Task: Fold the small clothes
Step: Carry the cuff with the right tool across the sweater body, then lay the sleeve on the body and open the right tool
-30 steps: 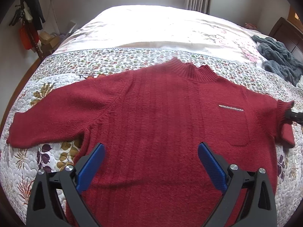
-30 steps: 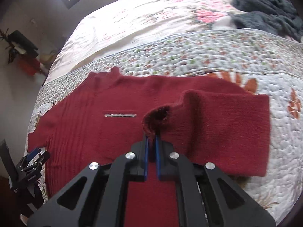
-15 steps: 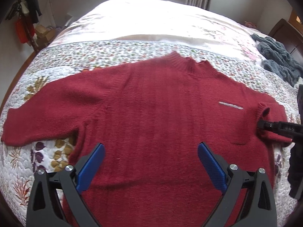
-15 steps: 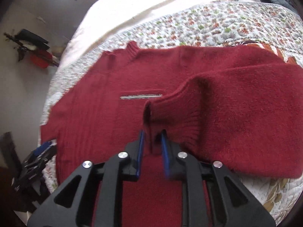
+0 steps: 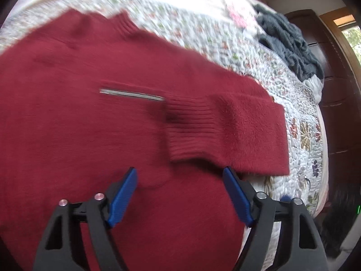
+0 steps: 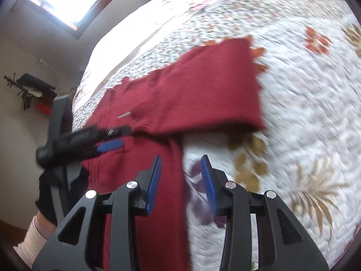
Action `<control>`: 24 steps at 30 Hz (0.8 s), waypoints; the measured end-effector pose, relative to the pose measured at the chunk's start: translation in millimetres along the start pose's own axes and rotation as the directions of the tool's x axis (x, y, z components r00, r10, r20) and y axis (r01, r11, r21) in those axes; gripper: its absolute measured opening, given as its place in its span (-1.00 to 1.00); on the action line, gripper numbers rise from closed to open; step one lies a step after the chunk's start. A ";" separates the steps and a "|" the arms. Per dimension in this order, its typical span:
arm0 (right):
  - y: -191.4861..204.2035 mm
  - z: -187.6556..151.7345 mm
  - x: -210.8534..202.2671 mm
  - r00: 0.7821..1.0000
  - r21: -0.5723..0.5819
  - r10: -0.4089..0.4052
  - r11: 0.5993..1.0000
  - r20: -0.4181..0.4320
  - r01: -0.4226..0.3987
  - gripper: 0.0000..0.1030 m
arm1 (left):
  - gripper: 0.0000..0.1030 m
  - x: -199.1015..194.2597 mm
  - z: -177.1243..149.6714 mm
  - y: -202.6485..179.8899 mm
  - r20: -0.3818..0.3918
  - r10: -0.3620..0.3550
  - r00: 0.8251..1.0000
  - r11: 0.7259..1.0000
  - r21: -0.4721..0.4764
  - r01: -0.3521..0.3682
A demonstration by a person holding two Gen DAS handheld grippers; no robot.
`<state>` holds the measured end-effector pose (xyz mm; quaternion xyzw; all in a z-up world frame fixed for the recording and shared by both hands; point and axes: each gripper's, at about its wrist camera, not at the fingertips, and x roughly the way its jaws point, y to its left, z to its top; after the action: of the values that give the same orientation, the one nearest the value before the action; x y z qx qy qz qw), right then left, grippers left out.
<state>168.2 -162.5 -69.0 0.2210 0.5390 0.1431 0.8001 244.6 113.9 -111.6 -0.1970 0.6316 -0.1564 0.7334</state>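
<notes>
A dark red knitted sweater (image 5: 94, 122) lies spread flat on a bed covered by a white quilt (image 6: 304, 103) printed with flowers and leaves. Its fabric looks soft and slightly fuzzy, with a ribbed high collar (image 5: 126, 24) at the far edge and a thin silver bar (image 5: 132, 94) stitched across the chest. One sleeve (image 5: 227, 131) is folded inward over the body, so that its ribbed cuff (image 5: 189, 126) rests on the chest just beside the end of the silver bar, while the fold itself forms a straight edge near the quilt. The left gripper (image 5: 180, 194) hovers above the lower body of the sweater with its blue fingers spread wide, grasping nothing. The right gripper (image 6: 181, 180) is also parted and empty, poised over the side edge of the sweater where red knit meets quilt. A heap of grey fuzzy clothing (image 5: 291, 43) lies further up the bed, well apart from the sweater.
</notes>
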 end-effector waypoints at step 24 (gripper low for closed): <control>-6.8 32.2 17.7 0.999 0.098 0.030 0.995 0.028 -0.033 -0.30 | -0.67 -141.9 9.8 89.3 0.369 0.149 0.917 0.989 -0.063 -0.135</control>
<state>204.6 -166.6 -76.2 0.2707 0.5314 0.1259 0.7928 230.9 260.7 -31.1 -0.1901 0.4960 -0.0508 0.8457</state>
